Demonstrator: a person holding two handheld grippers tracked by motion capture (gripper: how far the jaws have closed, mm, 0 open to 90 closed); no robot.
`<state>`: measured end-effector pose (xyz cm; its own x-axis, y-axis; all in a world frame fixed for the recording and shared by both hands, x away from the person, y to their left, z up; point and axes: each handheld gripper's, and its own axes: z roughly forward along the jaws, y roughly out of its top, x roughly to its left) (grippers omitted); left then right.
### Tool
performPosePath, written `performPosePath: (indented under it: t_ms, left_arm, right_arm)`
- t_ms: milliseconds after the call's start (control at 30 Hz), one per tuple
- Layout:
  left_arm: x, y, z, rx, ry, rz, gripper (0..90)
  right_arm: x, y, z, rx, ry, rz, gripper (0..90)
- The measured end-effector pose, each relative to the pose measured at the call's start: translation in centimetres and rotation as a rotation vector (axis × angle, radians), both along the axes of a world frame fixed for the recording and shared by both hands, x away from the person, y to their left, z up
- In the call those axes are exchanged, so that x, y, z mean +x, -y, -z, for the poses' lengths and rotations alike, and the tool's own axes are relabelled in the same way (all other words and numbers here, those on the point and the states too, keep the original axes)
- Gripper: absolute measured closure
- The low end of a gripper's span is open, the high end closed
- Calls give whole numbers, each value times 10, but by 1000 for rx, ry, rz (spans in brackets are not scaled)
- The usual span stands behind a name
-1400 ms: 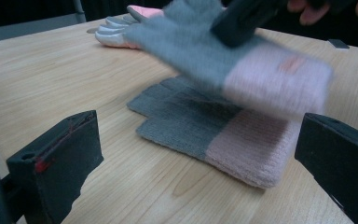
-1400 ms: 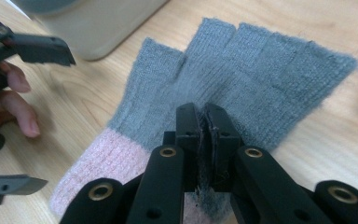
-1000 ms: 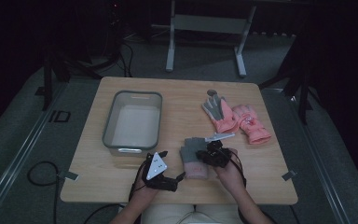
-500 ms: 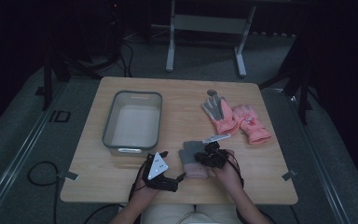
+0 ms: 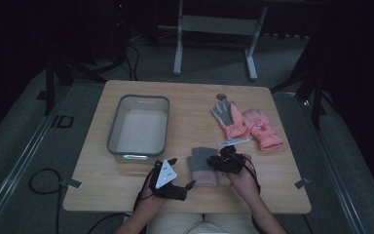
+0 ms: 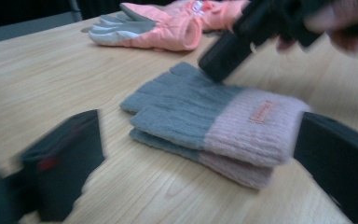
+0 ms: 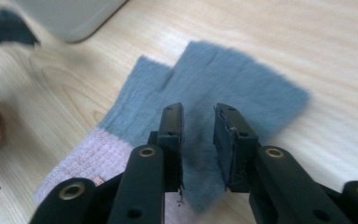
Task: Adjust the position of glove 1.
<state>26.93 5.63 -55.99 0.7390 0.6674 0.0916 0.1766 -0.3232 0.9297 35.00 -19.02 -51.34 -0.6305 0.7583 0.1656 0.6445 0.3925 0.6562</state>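
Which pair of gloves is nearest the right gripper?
The grey knit gloves with pink cuffs, stacked near the table's front edge under the right gripper. The pink padded gloves lie farther back.

Both forearms come in from the bottom centre of the high view. Left gripper (image 5: 177,176) sits lower middle, jaws spread wide and angled right. Right gripper (image 5: 222,161) is just right of it, tilted down and left, jaws a narrow gap apart (image 7: 198,140).

Dim high view with black surroundings, pale wooden worktop (image 5: 190,105) evenly lit, brighter gripper views, motion blur on left tongs (image 6: 200,154), soft focus throughout
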Motion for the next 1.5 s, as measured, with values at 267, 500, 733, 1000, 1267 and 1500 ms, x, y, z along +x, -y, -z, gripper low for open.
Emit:
performPosePath:
  t_ms: [267, 500, 733, 1000, 1267, 1500]
  left_arm:
    - [1, 19, -13, 79, -105, 34, 89]
    - [9, 38, -19, 127, -161, 151, 119]
    - [9, 61, -13, 277, -113, 259, 260]
    - [13, 63, -3, 359, -60, 223, 336]
    - [22, 63, -4, 423, -69, 225, 485]
    - [24, 59, -6, 422, -62, 232, 643]
  right_arm:
    - [6, 30, -11, 38, 18, 67, 648]
    - [24, 35, -9, 41, -19, 118, 555]
    - [43, 23, 13, 40, -105, 132, 479]
    - [53, 11, 27, 11, -167, 132, 400]
    - [56, -4, 30, 41, -177, 88, 533]
    - [60, -12, 33, 110, -243, 52, 726]
